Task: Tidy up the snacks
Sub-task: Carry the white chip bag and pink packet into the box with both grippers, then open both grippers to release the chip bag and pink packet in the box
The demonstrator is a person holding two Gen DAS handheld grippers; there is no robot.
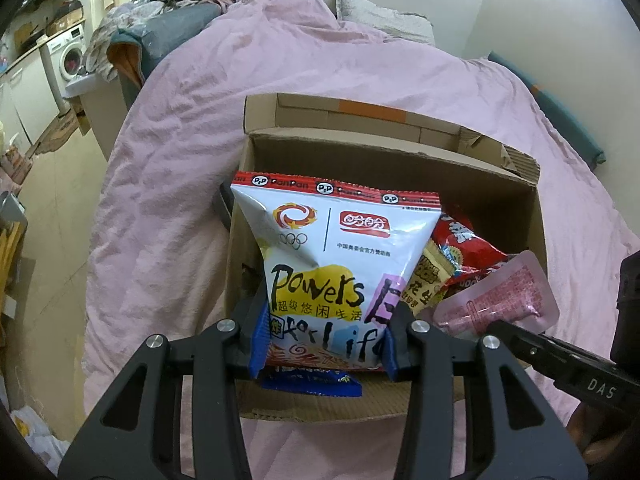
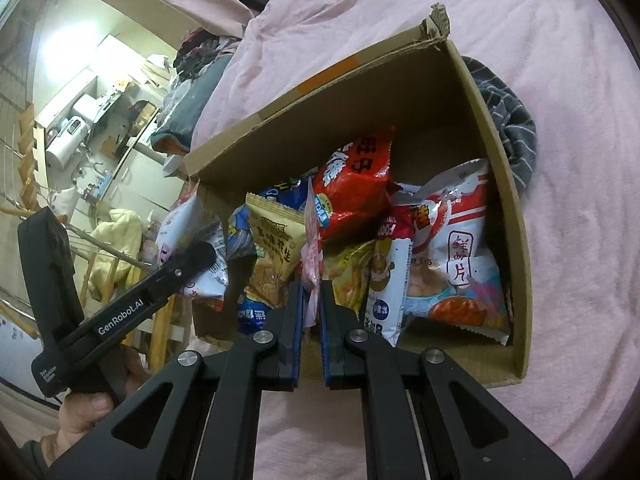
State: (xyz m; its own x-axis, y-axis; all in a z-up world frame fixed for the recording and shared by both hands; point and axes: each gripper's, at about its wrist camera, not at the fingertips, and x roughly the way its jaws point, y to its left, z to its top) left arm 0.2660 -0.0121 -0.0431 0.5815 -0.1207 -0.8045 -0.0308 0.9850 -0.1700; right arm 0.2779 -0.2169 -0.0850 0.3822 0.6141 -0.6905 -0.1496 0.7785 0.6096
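An open cardboard box [image 1: 400, 152] sits on a pink bedspread [image 1: 180, 120] and holds several snack bags. My left gripper [image 1: 322, 344] is shut on a white PanPan "Powers" bag [image 1: 332, 248] and holds it upright over the box's near left corner. My right gripper [image 2: 310, 304] is shut on a thin pink pouch [image 2: 312, 240], also seen in the left wrist view [image 1: 500, 300], at the box's near side. In the box [image 2: 516, 240] lie a red bag [image 2: 356, 184], a yellow peanut bag [image 2: 272, 248] and a white prawn-chip bag [image 2: 452, 240].
A grey striped cloth [image 2: 512, 120] lies beside the box's right wall. A blue packet [image 1: 312, 386] shows under the white bag. A washing machine [image 1: 68, 56] and cluttered shelves stand left of the bed. A pillow [image 1: 380, 16] lies at the bed's far end.
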